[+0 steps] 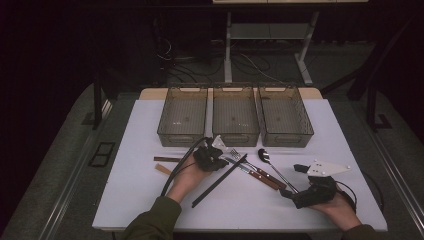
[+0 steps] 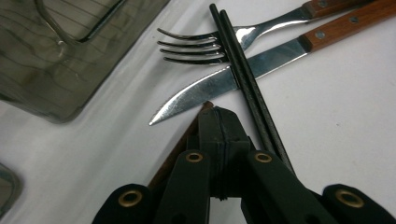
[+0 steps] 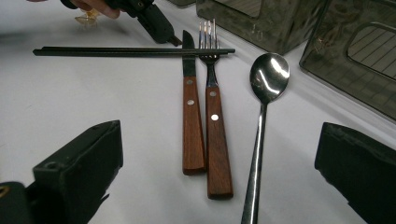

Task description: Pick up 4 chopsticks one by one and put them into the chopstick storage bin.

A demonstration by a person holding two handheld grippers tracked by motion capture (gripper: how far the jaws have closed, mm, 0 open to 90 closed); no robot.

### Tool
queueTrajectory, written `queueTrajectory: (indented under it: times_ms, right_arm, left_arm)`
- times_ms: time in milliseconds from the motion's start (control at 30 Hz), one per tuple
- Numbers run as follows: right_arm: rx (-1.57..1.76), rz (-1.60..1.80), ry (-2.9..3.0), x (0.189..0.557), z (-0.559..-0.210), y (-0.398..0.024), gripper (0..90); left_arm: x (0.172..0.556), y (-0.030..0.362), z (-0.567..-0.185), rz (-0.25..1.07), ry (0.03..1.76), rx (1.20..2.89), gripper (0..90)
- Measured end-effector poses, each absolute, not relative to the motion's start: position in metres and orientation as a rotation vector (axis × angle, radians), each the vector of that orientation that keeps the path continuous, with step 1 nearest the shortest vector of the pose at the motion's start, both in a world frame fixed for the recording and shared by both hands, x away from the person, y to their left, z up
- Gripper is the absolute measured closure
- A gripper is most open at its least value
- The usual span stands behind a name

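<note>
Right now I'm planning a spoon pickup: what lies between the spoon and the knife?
The fork lies between spoon and knife, beside the knife; the right gripper view shows it.

A lab: dark room, white-topped table point(image 1: 150, 200), floor cables point(image 1: 190, 65), metal desk frame point(image 1: 270, 35) behind.

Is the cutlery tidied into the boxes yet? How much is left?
Nothing looks sorted yet: all three bins appear empty. In hand: the left gripper is shut, its tip at a brown stick beside the knife; whether it pinches the stick is unclear. The right gripper is open. Left: the fork, spoon and black chopsticks lie on the table.
</note>
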State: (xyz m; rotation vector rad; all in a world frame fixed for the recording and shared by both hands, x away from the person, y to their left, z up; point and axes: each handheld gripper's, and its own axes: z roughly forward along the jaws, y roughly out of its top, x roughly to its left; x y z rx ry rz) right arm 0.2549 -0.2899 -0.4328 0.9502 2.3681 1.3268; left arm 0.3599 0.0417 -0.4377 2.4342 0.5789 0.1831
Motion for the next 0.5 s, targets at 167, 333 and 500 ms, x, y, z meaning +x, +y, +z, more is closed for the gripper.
queueTrajectory:
  times_ms: [167, 333, 500]
  right_arm:
    - [0.948, 1.327, 2.369, 0.255, -0.433, -0.290, 1.2]
    - [0.947, 1.327, 2.365, 0.255, -0.433, -0.290, 1.2]
    - [0.948, 1.325, 2.366, 0.255, -0.433, -0.291, 1.2]
  left_arm:
    - [0.361, 0.044, -0.436, 0.203, 0.572, 2.438, 89.2]
    - [0.361, 0.061, -0.424, 0.221, 0.607, 2.399, 87.9]
    - [0.360, 0.096, -0.420, 0.252, 0.634, 2.416, 83.5]
